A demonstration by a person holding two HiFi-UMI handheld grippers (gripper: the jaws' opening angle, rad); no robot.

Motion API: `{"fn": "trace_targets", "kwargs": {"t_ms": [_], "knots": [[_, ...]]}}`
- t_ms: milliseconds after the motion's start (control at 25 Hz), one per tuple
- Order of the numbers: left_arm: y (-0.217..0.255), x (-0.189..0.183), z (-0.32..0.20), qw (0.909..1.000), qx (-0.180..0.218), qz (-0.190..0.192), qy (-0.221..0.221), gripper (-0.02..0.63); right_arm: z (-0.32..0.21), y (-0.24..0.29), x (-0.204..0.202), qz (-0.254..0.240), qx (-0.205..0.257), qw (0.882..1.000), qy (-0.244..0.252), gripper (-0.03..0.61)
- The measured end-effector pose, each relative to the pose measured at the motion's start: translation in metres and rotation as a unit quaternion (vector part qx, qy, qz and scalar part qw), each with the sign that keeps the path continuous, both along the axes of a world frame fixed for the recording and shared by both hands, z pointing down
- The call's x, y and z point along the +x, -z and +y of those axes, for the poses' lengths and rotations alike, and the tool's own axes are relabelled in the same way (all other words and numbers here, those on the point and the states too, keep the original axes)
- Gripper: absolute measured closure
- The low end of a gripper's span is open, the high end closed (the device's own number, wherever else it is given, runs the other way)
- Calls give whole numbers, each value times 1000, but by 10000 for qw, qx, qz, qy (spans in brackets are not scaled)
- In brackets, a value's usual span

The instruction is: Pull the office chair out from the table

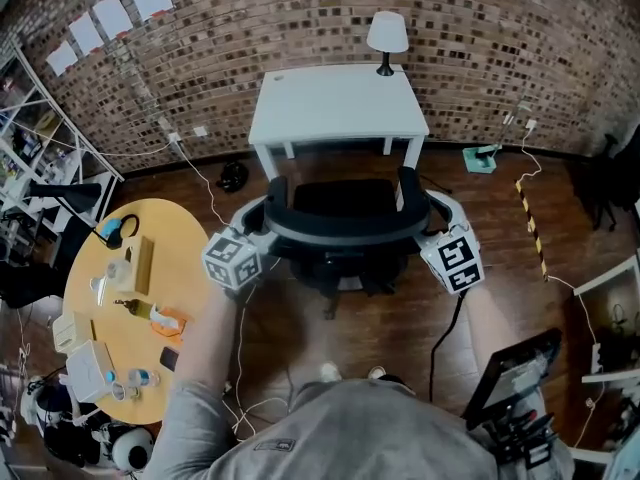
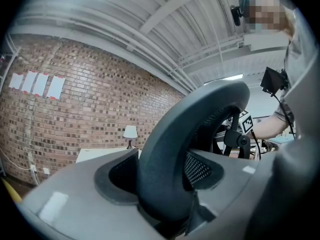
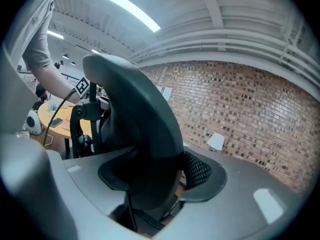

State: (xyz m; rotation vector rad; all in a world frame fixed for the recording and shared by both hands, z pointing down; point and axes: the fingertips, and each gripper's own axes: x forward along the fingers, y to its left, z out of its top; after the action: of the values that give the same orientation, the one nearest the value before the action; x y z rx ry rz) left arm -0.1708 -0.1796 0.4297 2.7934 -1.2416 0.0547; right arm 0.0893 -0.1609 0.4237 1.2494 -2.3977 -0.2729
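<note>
A black office chair (image 1: 340, 213) stands on the wooden floor just in front of the white table (image 1: 340, 103), with its back towards me. My left gripper (image 1: 270, 220) is shut on the left end of the curved backrest rim (image 2: 170, 144), which fills the space between its grey jaws. On the right end, my right gripper (image 1: 422, 216) is shut on the same rim (image 3: 150, 144). Each gripper view shows the other gripper's marker cube beyond the backrest. The seat is mostly hidden under the backrest.
A small white lamp (image 1: 387, 36) stands on the table by the brick wall. A round yellow table (image 1: 175, 248) with several small items is close on the left. Cables (image 1: 213, 203) trail over the floor. A striped floor strip (image 1: 530, 218) and a dark device (image 1: 510, 373) lie to the right.
</note>
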Motion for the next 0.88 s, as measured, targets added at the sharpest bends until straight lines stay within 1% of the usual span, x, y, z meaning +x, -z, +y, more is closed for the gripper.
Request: {"fn": "trace_targets", "kwargs": {"t_ms": [320,560,680,880], "knots": [[2,4,33,9996,-97,37,261,337,30,2,4,-93,77,9997,222,308],[6,0,45,9990,-24,99,439,331,41,8,1,-167,239,9991,305,308],[4,-1,55,9990,-35,103,437,331,51,5,-1,-176,170,9993,299,308],[1,0,70,9994,-29,123,309,334,67,2,1,-152,131,9996,185,307]]}}
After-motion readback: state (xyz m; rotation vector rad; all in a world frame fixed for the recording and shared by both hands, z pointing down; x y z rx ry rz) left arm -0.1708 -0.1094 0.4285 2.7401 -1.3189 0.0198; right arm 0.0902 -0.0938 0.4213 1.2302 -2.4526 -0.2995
